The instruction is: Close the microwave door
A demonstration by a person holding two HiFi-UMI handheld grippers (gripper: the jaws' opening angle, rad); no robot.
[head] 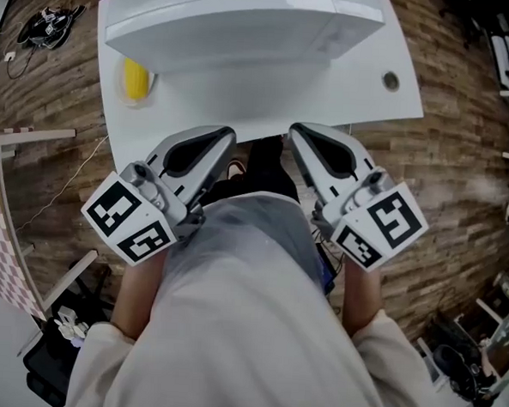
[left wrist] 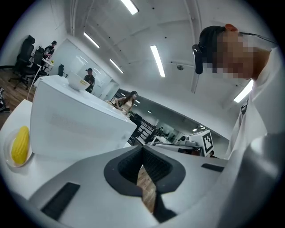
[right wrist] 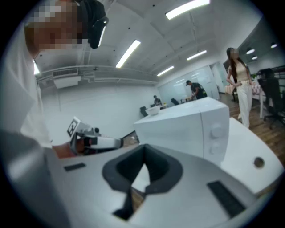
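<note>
Supporting surface: white table [head: 373, 98], spread across the far part of the scene.
Microwave [head: 239, 25]: white, on the table's far middle, front turned toward the near side, knobs [right wrist: 217, 132] at its right end.
Door [right wrist: 173, 127]: just left of the knobs; looks flush with the front, no gap seen, so probably shut already.
Handling: judged stiff and hinged, swinging lightly, wanting a firm last press to latch; glossy face, apt to slip under a pad; box perhaps light enough to slide away on the smooth table.
Hold: no clamping needed; best pushed flat on the face near its free right edge, beside the knobs.
Left gripper [head: 227, 135]: near, against the torso [head: 239, 309], well apart from the microwave; jaws together at the tips, nothing between.
Right gripper [head: 295, 130]: near, beside the left one; jaws likewise closed, empty.
Yellow cob [head: 136, 79]: on the table, just left of the microwave.
</note>
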